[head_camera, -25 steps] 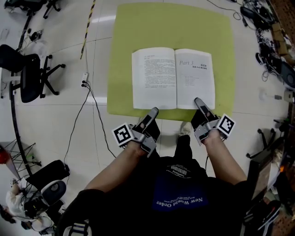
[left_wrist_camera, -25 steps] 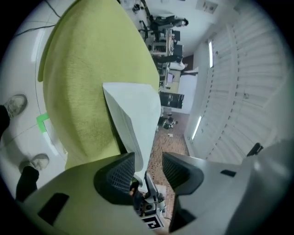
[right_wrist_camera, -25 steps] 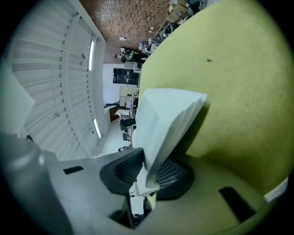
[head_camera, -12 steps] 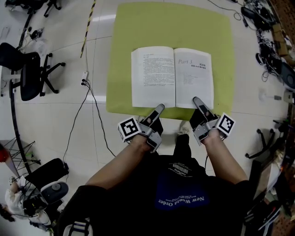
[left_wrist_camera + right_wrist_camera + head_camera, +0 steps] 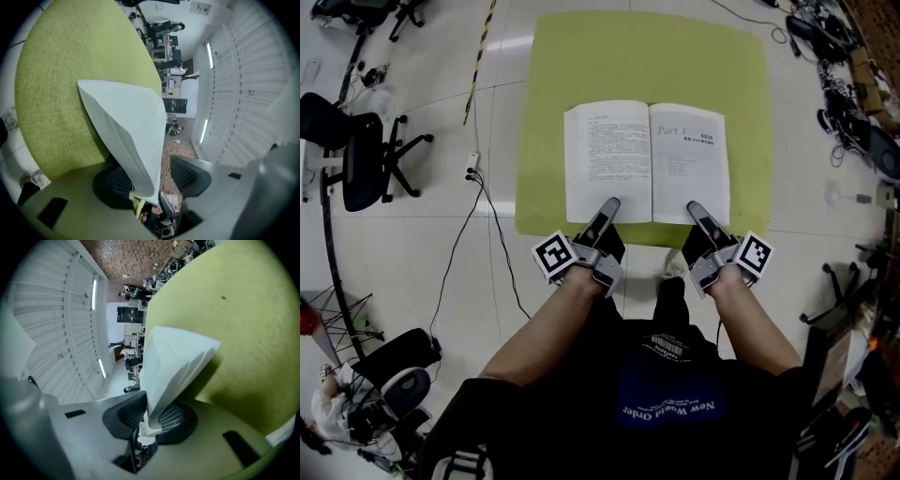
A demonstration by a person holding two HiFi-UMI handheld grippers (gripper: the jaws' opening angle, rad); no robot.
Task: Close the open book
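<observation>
The open book (image 5: 647, 159) lies flat on the yellow-green table (image 5: 647, 56), text on its left page and a title on its right. My left gripper (image 5: 609, 206) reaches over the near edge of the left half. In the left gripper view its jaws are opening around the book (image 5: 131, 131): my left gripper (image 5: 150, 180) has the edge between the pads, and the right pad stands clear of the paper. My right gripper (image 5: 694, 208) is at the near edge of the right half. In the right gripper view, my right gripper (image 5: 152, 418) is shut on the book (image 5: 173, 362).
A black office chair (image 5: 356, 141) stands on the white floor at the left, with a cable (image 5: 478, 206) running from a power strip toward me. Cables and equipment (image 5: 853, 103) crowd the right side. The table's near edge (image 5: 562, 230) is just in front of my hands.
My left gripper has moved forward from the table's near edge onto the book's left half. The right gripper has stayed at the right half's near edge.
</observation>
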